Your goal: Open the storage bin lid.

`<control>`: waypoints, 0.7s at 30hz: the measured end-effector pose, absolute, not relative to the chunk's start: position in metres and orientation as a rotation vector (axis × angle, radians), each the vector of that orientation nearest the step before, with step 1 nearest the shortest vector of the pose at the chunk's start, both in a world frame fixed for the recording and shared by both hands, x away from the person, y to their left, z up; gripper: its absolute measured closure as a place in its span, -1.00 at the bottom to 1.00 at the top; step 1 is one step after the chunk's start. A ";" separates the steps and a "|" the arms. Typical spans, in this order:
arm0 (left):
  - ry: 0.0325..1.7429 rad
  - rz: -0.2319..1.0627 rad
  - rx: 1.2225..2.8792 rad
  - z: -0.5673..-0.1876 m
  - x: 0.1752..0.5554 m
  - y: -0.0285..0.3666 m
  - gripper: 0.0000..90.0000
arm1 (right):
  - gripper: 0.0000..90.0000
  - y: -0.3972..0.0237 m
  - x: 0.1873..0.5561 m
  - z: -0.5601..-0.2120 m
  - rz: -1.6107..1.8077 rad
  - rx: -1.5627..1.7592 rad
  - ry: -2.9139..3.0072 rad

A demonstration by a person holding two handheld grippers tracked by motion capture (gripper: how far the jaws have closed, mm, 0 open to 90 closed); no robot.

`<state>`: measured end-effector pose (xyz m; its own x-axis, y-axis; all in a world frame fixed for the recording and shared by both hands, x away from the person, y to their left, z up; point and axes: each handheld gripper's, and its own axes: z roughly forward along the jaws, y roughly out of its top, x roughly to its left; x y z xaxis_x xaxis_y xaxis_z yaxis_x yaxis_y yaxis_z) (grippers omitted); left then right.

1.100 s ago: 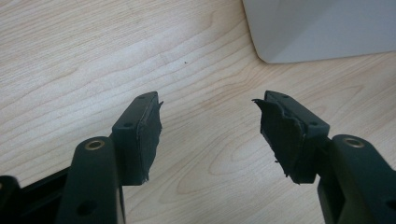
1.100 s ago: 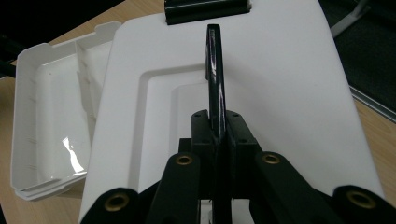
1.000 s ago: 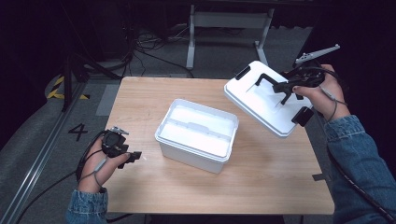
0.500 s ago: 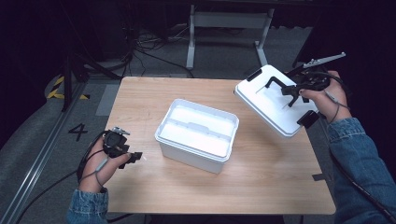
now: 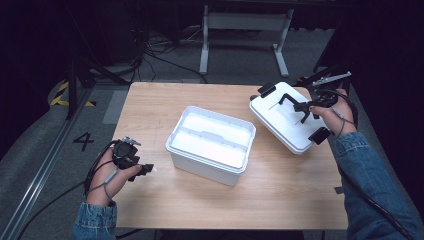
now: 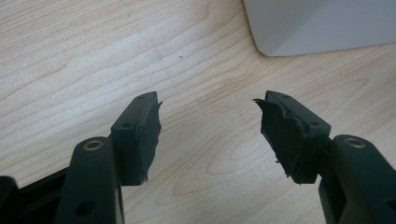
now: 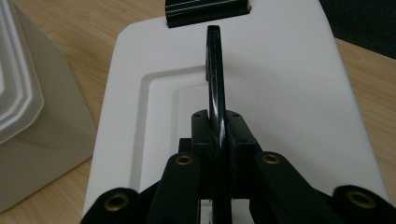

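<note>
Jaws on the left gripper stood spread with nothing between them, hovering low over the bare table near its left front corner; in the left gripper view only wood grain lay between the torn pads. Ahead of those jaws and off to their right sat a lower corner of the white bin, close but not touching. That hand had not shifted over the past second.

Further right stood the bin itself, open-topped in the middle of the table, well apart from both grippers.

At the right, the jaws of the right gripper were pressed together on the black handle of the white lid, the handle standing on edge between them and running straight away from them toward the black latch at the lid's far end. A second earlier the lid had hung tilted and higher, near the table's far right corner; it had since come down and flattened. It now seemed to lie on or just above the wood to the right of the bin, though contact with the table could not be told for certain.

Judging from that, the lid was off and being set aside, leaving the bin open. Probably the right jaws only needed to release the handle once the lid rested fully.
</note>
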<state>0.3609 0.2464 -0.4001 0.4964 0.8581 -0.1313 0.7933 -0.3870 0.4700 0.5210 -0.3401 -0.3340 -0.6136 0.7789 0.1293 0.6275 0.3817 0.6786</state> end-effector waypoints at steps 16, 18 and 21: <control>1.374 0.191 2.274 -0.404 0.362 0.249 -0.20 | 0.89 -0.335 0.528 -0.377 1.042 1.308 2.458; 1.378 0.194 2.276 -0.404 0.362 0.250 -0.20 | 0.89 -0.334 0.528 -0.382 1.044 1.310 2.457; 1.376 0.193 2.280 -0.404 0.363 0.251 -0.20 | 0.89 -0.333 0.528 -0.392 1.047 1.320 2.465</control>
